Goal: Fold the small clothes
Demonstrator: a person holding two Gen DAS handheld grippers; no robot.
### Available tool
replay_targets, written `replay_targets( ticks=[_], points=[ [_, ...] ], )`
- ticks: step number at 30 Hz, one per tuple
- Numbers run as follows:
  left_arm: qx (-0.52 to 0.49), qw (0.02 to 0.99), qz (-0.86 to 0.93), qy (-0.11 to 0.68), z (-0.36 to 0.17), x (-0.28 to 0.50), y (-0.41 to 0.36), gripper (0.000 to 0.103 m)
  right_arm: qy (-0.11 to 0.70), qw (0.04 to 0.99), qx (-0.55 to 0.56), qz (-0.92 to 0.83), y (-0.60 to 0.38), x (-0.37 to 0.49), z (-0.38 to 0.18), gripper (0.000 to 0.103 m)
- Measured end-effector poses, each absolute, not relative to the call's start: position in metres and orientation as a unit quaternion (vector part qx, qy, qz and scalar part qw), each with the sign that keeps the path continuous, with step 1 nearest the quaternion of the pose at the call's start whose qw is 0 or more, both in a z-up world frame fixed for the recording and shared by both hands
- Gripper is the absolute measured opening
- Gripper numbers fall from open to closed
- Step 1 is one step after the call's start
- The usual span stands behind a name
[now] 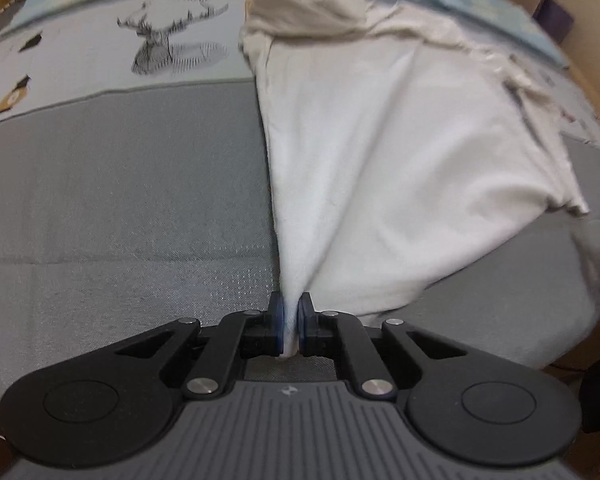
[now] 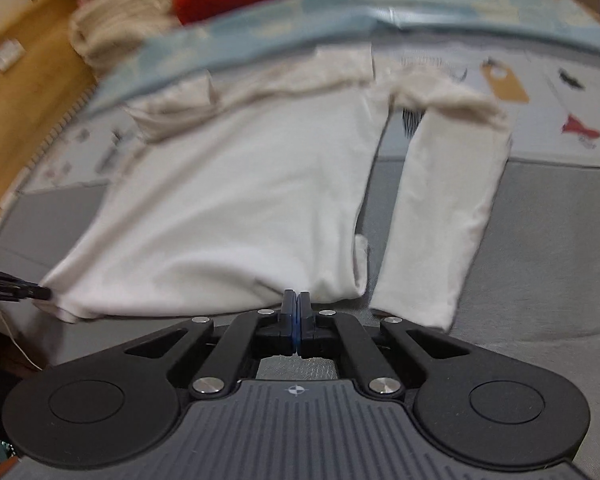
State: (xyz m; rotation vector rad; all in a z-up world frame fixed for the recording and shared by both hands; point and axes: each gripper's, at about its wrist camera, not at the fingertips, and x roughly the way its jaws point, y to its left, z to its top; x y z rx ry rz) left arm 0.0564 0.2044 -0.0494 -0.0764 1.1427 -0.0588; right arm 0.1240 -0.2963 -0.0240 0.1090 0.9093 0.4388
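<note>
White garment (image 1: 400, 152) spread on grey mat (image 1: 120, 200), pinched at its near edge.

Left wrist view: left gripper (image 1: 291, 312) clamped tight on a bunched corner of cloth, fabric fanning away in taut folds; far end crumpled and blurred over a printed sheet (image 1: 100, 60); right edge cut off by the frame. Right wrist view: right gripper (image 2: 296, 308) fully closed at the hem, fingers (image 2: 288, 304) meeting; cloth between them hard to make out. Whole view smeared; sleeve (image 2: 444, 216) lying flat beside the body; other gripper's tip barely showing at far left, on the corner.
</note>
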Motion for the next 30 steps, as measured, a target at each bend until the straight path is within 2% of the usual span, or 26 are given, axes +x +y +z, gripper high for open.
replay_targets(
  ticks=[3,4,6,7,9,11,21,24,30],
  points=[
    [-0.062,0.838,-0.024,0.541,-0.048,0.047,0.215,0.008,0.412,0.888,0.059,0.193,-0.316,0.108,-0.017,0.0],
    [-0.07,0.834,-0.021,0.547,-0.049,0.047,0.218,0.008,0.409,0.892,0.057,0.182,-0.321,0.106,-0.018,0.003],
    [-0.078,0.829,-0.01,0.554,-0.053,0.049,0.221,0.015,0.414,0.893,0.057,0.166,-0.325,0.106,-0.023,0.003],
    [-0.081,0.828,-0.007,0.555,-0.053,0.05,0.221,0.022,0.417,0.893,0.054,0.162,-0.324,0.108,-0.026,0.005],
    [-0.089,0.825,-0.005,0.558,-0.054,0.055,0.223,0.029,0.416,0.894,0.044,0.162,-0.316,0.112,-0.03,0.012],
    [-0.095,0.822,-0.004,0.562,-0.056,0.061,0.223,0.03,0.415,0.894,0.037,0.163,-0.306,0.12,-0.034,0.023],
    [-0.12,0.804,0.022,0.582,-0.068,0.087,0.232,0.033,0.44,0.885,0.009,0.15,-0.268,0.173,-0.06,0.026],
    [-0.114,0.797,0.018,0.593,-0.073,0.093,0.228,0.035,0.463,0.874,0.001,0.147,-0.263,0.186,-0.072,0.033],
    [-0.091,0.793,0.01,0.602,-0.079,0.101,0.216,0.035,0.487,0.858,-0.012,0.163,-0.253,0.197,-0.087,0.034]
  ],
)
